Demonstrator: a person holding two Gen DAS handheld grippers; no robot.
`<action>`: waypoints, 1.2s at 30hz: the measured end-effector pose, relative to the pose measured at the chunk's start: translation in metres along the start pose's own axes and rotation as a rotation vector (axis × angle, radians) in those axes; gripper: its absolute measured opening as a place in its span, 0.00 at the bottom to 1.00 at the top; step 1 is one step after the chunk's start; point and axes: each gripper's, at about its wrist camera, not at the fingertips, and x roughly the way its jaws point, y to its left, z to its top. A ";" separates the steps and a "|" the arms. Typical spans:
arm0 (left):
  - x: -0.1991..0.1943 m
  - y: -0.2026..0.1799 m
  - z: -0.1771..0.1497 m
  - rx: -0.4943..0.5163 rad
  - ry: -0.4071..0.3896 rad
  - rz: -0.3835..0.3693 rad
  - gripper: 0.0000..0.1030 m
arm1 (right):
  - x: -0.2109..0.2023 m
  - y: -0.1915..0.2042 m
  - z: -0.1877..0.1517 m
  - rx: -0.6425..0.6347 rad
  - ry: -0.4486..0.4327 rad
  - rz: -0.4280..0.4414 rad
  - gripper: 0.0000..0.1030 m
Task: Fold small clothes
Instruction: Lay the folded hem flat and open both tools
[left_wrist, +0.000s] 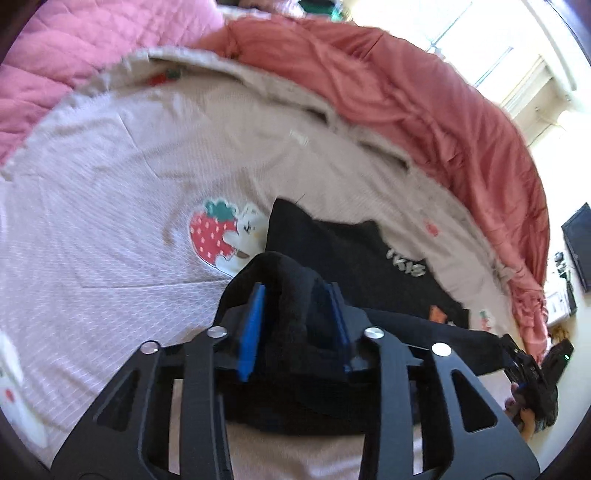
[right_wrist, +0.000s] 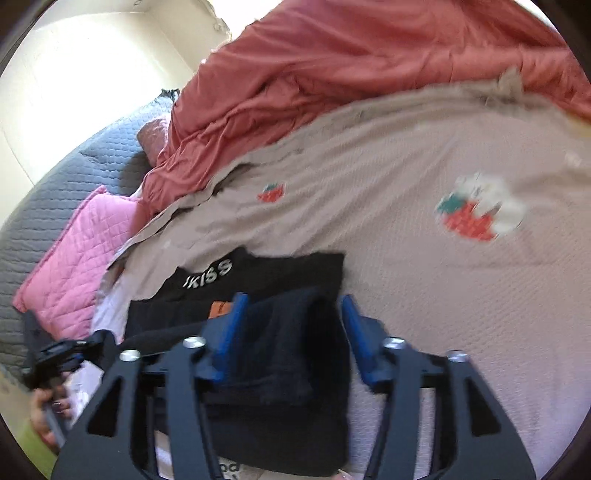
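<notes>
A bed fills both views, spread with a beige waffle-textured cover (left_wrist: 122, 177) printed with strawberries and a white animal figure (left_wrist: 221, 236). Beyond the jaws of both grippers, a rumpled salmon-red blanket (left_wrist: 424, 107) is heaped along the cover's far edge. A pink quilted pillow (right_wrist: 77, 251) and a grey quilted spread (right_wrist: 55, 192) lie off to the left of the right gripper's jaws, with a pale wall behind them. In the left wrist view a bright window (left_wrist: 491, 48) stands far beyond and to the right of the jaws, and a dark screen (left_wrist: 580, 243) sits at the right edge.

The black garment (left_wrist: 354, 254), lettered in white, lies on the cover directly ahead of both grippers, its near fold bunched up between the blue pads.

The left gripper (left_wrist: 299, 306) has its jaws a little apart, cloth loose between them. The right gripper (right_wrist: 291, 325) has its jaws wider apart, with a clear gap between the cloth and its right pad. A hand (right_wrist: 48, 417) holds the left gripper's handle.
</notes>
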 end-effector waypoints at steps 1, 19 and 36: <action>-0.010 -0.001 -0.002 0.009 -0.017 -0.006 0.29 | -0.005 0.003 0.001 -0.017 -0.013 -0.007 0.55; 0.025 -0.057 -0.086 0.325 0.176 0.017 0.34 | 0.010 0.082 -0.062 -0.380 0.240 0.030 0.60; 0.087 -0.111 0.022 0.248 0.074 0.058 0.39 | 0.006 0.018 -0.020 -0.059 0.131 0.041 0.60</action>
